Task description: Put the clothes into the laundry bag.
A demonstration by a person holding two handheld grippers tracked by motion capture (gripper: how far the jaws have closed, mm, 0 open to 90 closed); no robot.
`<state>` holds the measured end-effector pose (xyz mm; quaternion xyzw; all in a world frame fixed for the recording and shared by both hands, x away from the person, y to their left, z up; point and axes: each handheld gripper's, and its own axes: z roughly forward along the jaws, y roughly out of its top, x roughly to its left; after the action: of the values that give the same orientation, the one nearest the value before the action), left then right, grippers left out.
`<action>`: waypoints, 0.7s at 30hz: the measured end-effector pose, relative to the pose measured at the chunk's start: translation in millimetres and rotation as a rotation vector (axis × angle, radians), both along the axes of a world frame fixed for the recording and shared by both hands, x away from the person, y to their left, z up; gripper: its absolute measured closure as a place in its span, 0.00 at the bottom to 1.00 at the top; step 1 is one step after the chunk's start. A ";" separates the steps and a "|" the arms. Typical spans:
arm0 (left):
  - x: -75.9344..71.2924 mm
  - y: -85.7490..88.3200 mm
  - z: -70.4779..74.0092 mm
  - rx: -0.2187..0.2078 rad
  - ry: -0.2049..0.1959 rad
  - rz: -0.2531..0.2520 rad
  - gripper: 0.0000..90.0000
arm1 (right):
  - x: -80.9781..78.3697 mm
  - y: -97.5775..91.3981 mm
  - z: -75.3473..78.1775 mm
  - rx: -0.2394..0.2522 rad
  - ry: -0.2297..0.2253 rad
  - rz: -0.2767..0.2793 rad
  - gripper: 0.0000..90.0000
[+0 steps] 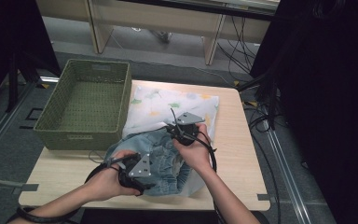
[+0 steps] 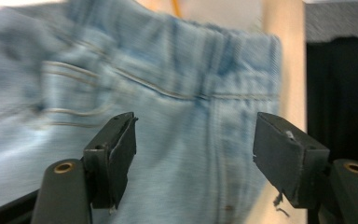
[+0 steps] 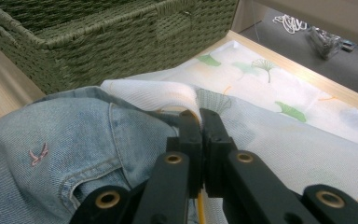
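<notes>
Right gripper (image 3: 200, 116): clenched, its jaws pressed together on a fold of the white mesh laundry bag (image 3: 279, 140), pinching the rim of the bag's mouth just above the denim.
Left gripper (image 2: 193, 154): released, jaws spread wide with nothing between them, hovering over the waistband end of the light blue denim shorts (image 2: 168, 93).
Where the shorts are: near the middle of the light wooden table (image 1: 233, 154), lying partly inside the bag's mouth; the bag runs from there toward the far edge, printed with green leaves.
How the shorts will handle: in my judgement soft and limp but fairly thick, light enough for one gripper; they will bunch and drag against the mesh, not slide.
Where to take hold: the elastic waistband or the stitched pocket seam looks best, since the doubled cloth gives the jaws something firm to bite.
How the bag will handle: thin and floppy; its mouth probably sags shut unless the rim is held up.
Right hand (image 1: 193, 149): in the high view, reaching forward over the shorts, forearm coming from the near right.
Left hand (image 1: 109, 179): low at the near left, gripper aimed right across the denim.
Beyond: a green woven basket (image 1: 86, 100) stands at the far left, beside the bag.
</notes>
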<state>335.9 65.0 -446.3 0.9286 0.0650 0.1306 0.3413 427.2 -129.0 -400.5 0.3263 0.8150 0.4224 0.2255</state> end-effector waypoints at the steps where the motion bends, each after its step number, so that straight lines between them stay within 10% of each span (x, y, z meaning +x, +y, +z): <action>1: -0.7 -1.8 -3.5 0.016 0.003 -0.015 0.33 | 0.2 0.0 -0.1 -0.001 -0.002 0.002 1.00; 12: -5.0 -21.7 -24.7 0.126 -0.011 -0.072 0.38 | 0.2 0.2 -1.1 -0.008 -0.002 0.005 0.99; 21: 1.0 -26.3 -32.0 0.138 0.032 -0.060 0.52 | 0.4 -0.2 -1.3 -0.008 0.002 0.005 0.99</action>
<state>336.9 38.7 -478.4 0.9534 0.0334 0.1093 0.2793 427.7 -129.2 -401.9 0.3236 0.8178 0.4195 0.2249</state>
